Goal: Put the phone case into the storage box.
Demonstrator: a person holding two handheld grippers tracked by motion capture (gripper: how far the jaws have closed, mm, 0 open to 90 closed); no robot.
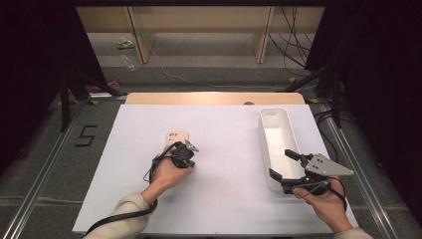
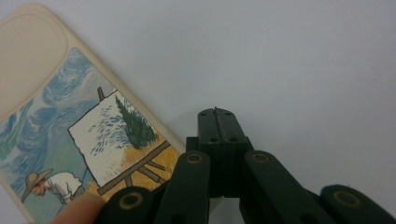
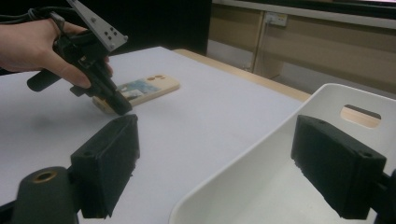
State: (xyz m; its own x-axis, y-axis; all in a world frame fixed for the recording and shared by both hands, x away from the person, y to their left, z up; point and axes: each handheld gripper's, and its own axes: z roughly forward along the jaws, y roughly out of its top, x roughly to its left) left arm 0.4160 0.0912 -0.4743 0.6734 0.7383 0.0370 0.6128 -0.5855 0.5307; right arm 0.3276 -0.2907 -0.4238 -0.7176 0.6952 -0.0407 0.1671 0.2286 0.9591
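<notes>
**Q:** Cream plastic with a painted print: what is it, and where does it lie?

**A:** That is the phone case [image 2: 70, 126], flat on the white table [image 1: 224, 169], left of centre and well apart from the white bin [image 1: 276, 144] at the right. Its printed face shows a painter at an easel under a swirling blue sky; the plain cream end with the camera cut-outs points away from me.

**Q:** And your left gripper?

**A:** My left gripper [image 2: 217, 114] has its jaws pressed together with nothing between them. The tips are down at the table just beside the case's long edge. Whether they touch that edge I cannot tell from the left gripper view. One fingertip [image 2: 77, 210] of my hand shows over the near corner of the print.

**Q:** The right gripper?

**A:** My right gripper [image 3: 215, 163] is spread wide and holds nothing. It straddles the near wall of the bin, one pad outside, one over the inside.

**Q:** What could go wrong from here?

**A:** In my judgement, three things. The case is thin and lies flush, so closed tips pushed at its edge may ride over it, or skate it across the smooth table, rather than lift it. A push off-centre would spin it. If the right jaws close, they would clamp the bin wall and could drag or tip the bin.
</notes>
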